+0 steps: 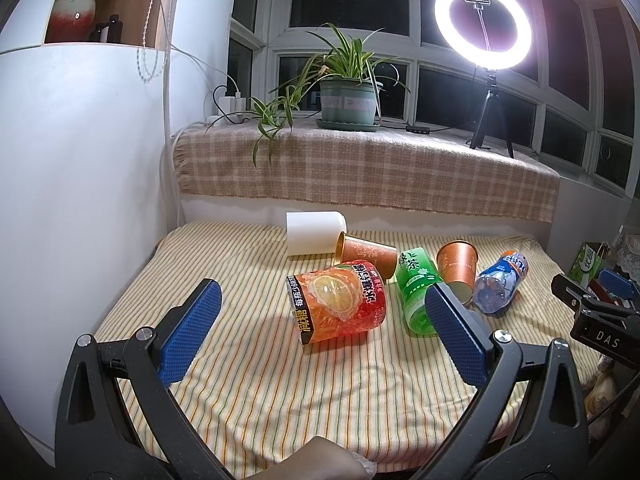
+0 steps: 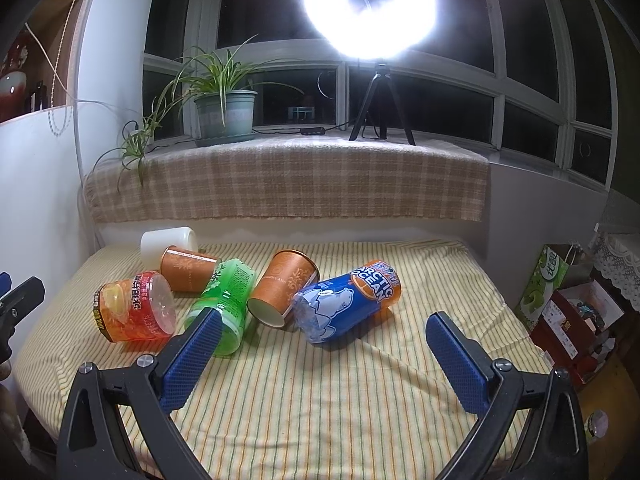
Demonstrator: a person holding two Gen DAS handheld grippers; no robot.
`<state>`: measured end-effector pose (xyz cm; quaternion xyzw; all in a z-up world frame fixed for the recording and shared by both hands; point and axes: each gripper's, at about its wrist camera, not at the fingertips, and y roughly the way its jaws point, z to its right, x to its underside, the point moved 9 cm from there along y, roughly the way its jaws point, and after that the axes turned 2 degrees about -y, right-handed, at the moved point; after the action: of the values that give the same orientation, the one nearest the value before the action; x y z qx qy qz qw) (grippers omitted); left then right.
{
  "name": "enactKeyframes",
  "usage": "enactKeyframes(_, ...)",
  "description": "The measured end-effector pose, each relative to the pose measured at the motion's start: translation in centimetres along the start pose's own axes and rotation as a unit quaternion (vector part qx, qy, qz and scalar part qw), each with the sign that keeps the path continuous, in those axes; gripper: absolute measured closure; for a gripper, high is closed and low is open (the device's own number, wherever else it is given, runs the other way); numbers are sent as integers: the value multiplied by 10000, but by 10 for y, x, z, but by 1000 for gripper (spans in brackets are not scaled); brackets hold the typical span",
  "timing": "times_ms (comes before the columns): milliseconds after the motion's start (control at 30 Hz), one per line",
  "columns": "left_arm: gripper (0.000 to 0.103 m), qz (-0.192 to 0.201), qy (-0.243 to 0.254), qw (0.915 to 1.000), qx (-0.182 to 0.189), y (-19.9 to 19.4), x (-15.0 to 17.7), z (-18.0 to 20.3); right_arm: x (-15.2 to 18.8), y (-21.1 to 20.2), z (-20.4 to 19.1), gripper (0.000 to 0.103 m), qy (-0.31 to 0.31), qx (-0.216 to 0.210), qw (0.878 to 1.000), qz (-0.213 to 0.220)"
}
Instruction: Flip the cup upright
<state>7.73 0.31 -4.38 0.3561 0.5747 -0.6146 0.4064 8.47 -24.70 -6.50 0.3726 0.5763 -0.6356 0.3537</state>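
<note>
Several cups lie on their sides on the striped cloth (image 1: 280,392). A red-orange lemon-print cup (image 1: 338,304) (image 2: 134,307) lies nearest my left gripper (image 1: 324,300), which is open and empty just in front of it. A green tea cup (image 1: 416,288) (image 2: 224,304), two brown paper cups (image 1: 370,254) (image 1: 458,266) (image 2: 282,288) (image 2: 186,268), a blue Arctic Ocean cup (image 1: 500,284) (image 2: 348,300) and a white cup (image 1: 314,232) (image 2: 168,242) also lie tipped. My right gripper (image 2: 326,330) is open and empty, just in front of the blue cup.
A plaid-covered windowsill (image 1: 360,168) runs behind the cloth, with a potted plant (image 1: 350,100) and a ring light on a tripod (image 1: 484,24). A white wall (image 1: 80,200) stands at left. Boxes and bags (image 2: 568,312) sit at right.
</note>
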Motion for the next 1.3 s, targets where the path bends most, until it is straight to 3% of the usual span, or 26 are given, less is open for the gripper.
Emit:
enactKeyframes(467,0,-36,-49,9999,-90,8,1,-11,-10,8,-15,0,-218,-165,9996,0)
enactKeyframes(700,0,-80,-79,9998,-176,12,-3,-27,-20,19,-39,0,-573,-522,9970,14)
enactKeyframes(967,0,-138,-116,9993,-322,12,-1,-50,-43,48,-76,0,-1237,-1128,9859,39)
enactKeyframes(1167,0,-179,-48,9986,-502,9,3,-68,-68,77,-116,0,-1894,-1739,9663,-90)
enactKeyframes(1300,0,-198,-101,9978,-617,6,4,-83,-80,92,-157,0,-2588,-2292,9380,-242)
